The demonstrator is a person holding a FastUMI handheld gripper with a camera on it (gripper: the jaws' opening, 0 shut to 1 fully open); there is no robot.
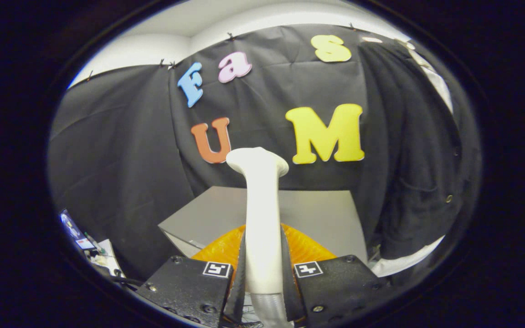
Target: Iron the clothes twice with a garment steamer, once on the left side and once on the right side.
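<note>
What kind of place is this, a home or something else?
Probably a staged recording booth, not a home. Black cloth is clipped up as walls, a dark jacket hangs at one side, and the gripper is shut on a white steamer above a grey box.

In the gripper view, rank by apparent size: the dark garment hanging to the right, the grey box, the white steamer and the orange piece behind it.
1. Dark garment.
2. Grey box and white steamer, which the tool is shut on: similar, and the steamer's nearness to the camera inflates it, so unranked.
3. Orange piece, mostly hidden.
</note>
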